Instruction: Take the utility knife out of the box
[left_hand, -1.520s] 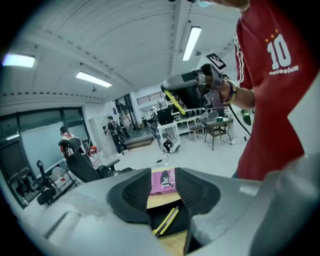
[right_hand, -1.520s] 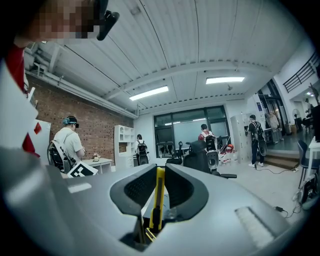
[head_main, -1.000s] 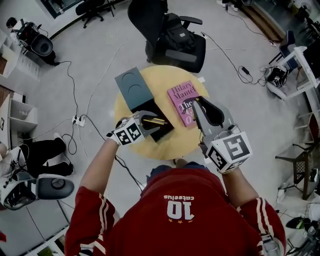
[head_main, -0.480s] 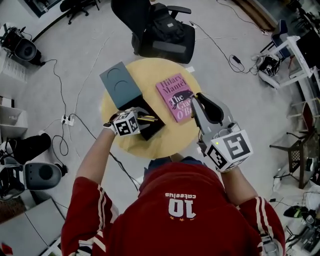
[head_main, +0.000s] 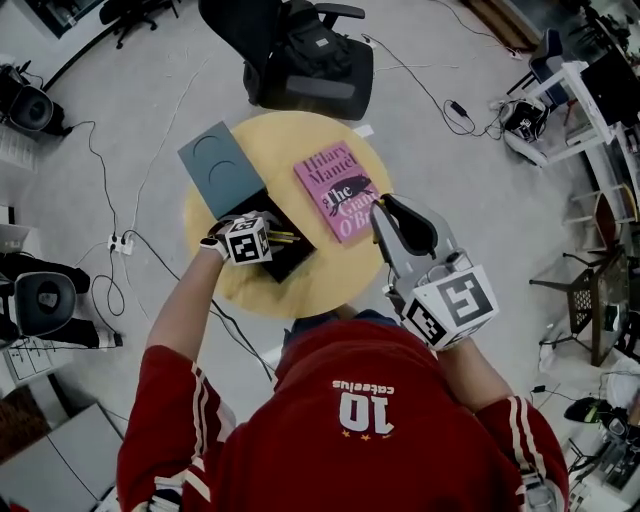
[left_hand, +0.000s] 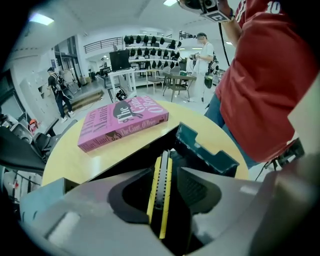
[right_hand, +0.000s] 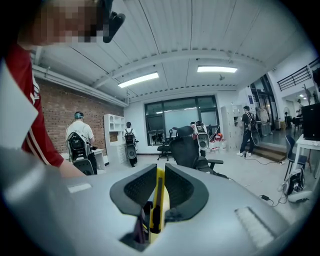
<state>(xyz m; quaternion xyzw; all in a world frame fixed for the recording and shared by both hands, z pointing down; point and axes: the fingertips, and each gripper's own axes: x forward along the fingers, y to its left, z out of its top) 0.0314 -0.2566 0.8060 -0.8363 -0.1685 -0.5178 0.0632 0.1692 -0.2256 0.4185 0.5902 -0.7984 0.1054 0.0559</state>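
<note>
A black open box (head_main: 292, 258) sits on the round yellow table (head_main: 330, 280). Inside it lies a yellow and black utility knife (left_hand: 161, 187), a thin yellow strip (head_main: 288, 238) in the head view. My left gripper (head_main: 272, 243) points steeply down into the box. Its jaws (left_hand: 162, 172) stand open on either side of that knife without pressing it. My right gripper (head_main: 380, 208) hangs above the table's right side, near the pink book. In the right gripper view it (right_hand: 159, 172) is shut on another yellow utility knife (right_hand: 159, 200), held upright.
The box's grey lid (head_main: 218, 165) lies at the table's far left. A pink book (head_main: 338, 190) rests at the far right. An office chair with a black bag (head_main: 310, 60) stands behind the table. Cables run over the floor. Several people stand farther off.
My left gripper has sunk and tipped down into the box, so its jaws now straddle the knife there. The right gripper has dropped a little, still holding its knife.
</note>
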